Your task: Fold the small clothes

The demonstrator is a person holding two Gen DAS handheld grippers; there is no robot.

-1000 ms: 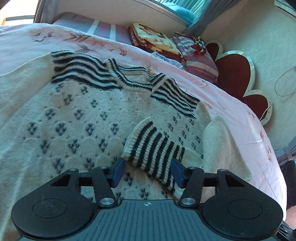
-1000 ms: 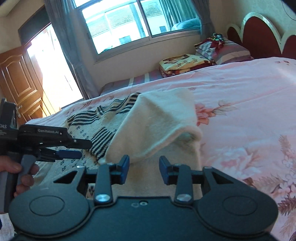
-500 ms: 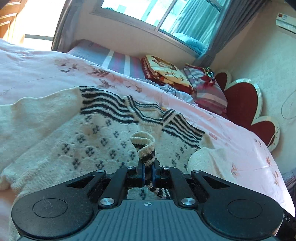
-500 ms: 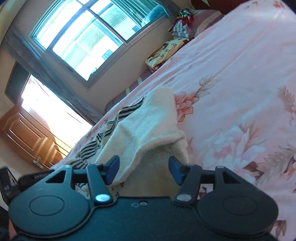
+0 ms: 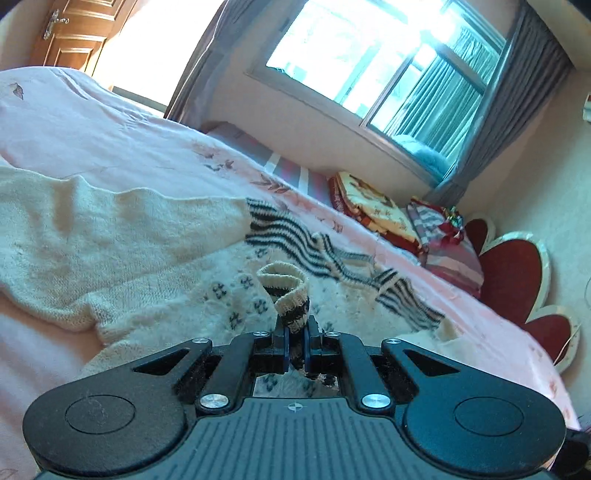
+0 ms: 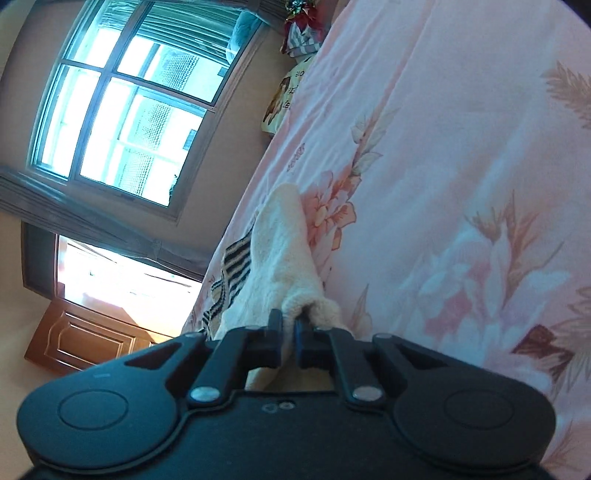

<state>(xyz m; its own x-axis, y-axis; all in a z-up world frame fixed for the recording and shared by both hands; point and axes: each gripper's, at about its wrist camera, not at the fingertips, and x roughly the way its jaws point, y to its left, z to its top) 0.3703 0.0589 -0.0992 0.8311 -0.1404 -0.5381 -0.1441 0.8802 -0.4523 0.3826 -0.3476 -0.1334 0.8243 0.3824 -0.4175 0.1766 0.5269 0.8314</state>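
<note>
A cream knit sweater (image 5: 122, 236) with dark stripes at the shoulders and small dark motifs lies spread on the pink floral bedspread (image 5: 92, 125). Its striped sleeve cuff (image 5: 286, 291) stands up pinched between the blue pads of my left gripper (image 5: 294, 341), which is shut on it. In the right wrist view, a cream fold of the same sweater (image 6: 280, 258) runs up from my right gripper (image 6: 289, 328), shut on the cloth's edge. The striped shoulder (image 6: 231, 269) shows to the left of that fold.
Folded blankets and striped pillows (image 5: 402, 225) are piled by the red scalloped headboard (image 5: 517, 273). A window with grey curtains (image 5: 384, 74) fills the far wall, and a wooden door (image 5: 70, 33) stands at the far left. Pink bedspread (image 6: 461, 184) stretches to the right of the sweater.
Both grippers went from open to shut: the left on the striped cuff, the right on the cream sleeve fold. The right wrist view has rolled strongly, and the left view has tilted up.
</note>
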